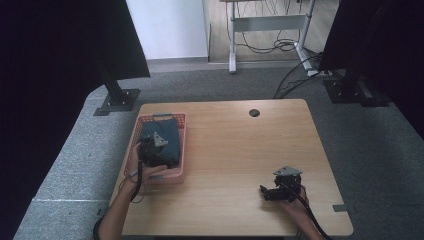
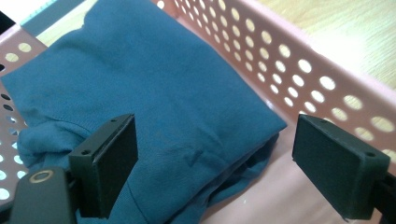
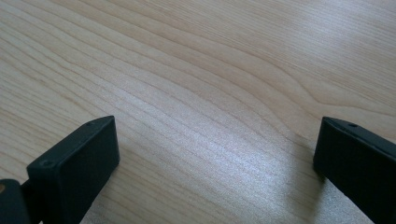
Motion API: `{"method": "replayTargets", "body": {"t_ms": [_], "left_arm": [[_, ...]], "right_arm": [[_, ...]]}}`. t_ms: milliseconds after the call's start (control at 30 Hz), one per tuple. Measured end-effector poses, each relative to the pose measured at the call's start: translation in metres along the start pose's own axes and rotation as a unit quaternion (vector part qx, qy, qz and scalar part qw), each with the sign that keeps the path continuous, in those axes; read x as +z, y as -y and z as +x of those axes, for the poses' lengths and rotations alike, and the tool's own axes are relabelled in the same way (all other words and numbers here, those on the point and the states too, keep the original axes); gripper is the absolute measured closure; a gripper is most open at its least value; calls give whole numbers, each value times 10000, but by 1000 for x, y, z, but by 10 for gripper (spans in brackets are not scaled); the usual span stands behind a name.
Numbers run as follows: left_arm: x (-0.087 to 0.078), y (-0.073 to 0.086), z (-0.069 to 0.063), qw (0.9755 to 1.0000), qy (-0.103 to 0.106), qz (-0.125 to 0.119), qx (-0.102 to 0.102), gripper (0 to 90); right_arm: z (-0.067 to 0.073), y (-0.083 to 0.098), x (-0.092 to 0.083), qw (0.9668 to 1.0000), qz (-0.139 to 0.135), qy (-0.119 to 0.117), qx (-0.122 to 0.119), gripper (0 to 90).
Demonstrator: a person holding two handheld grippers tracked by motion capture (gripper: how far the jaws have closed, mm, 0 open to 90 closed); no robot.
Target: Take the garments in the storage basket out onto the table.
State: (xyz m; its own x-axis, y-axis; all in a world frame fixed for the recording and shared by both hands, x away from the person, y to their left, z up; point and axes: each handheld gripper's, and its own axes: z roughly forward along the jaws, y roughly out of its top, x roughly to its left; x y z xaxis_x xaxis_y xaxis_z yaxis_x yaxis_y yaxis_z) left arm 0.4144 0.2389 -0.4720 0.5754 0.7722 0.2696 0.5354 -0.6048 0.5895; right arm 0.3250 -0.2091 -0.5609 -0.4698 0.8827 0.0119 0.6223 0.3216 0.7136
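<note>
A folded dark blue cloth [image 1: 162, 137] [image 2: 154, 93] lies inside a pink perforated basket [image 1: 179, 172] [image 2: 299, 70] at the table's left. My left gripper [image 1: 152, 152] [image 2: 215, 163] hovers over the near end of the cloth, open, its jaws straddling the cloth's near corner without closing on it. Near the front right of the table, my right gripper [image 1: 272, 192] [image 3: 212, 158] is held low over bare wood, open, with nothing between its jaws.
The light wooden table [image 1: 240, 150] [image 3: 210, 70] has a round dark cable hole [image 1: 254, 112] at the back. Dark screens on stands [image 1: 117, 97] flank the table on grey carpet. A desk frame with cables [image 1: 270, 45] stands behind.
</note>
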Motion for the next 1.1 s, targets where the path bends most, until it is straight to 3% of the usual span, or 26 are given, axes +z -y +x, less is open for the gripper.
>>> {"method": "replayTargets", "body": {"t_ms": [267,400,567,667,800,1100], "left_arm": [[9,-7,-5,9986,220,384,283,140],[11,-11,-11,9974,192,508,477,138],[18,-19,-15,9921,226,925,813,133],[23,-22,-13,9891,218,1137,913,133],[29,-23,-11,9873,212,1283,914,134],[43,-26,-7,9801,152,1688,1035,133]], "right_arm": [[0,0,0,10000,5,1,-2,0],[0,0,0,10000,5,1,-3,0],[0,0,0,10000,5,1,-3,0],[0,0,0,10000,4,1,-3,0],[0,0,0,10000,4,1,-2,0],[0,0,0,10000,6,14,11,0]]}}
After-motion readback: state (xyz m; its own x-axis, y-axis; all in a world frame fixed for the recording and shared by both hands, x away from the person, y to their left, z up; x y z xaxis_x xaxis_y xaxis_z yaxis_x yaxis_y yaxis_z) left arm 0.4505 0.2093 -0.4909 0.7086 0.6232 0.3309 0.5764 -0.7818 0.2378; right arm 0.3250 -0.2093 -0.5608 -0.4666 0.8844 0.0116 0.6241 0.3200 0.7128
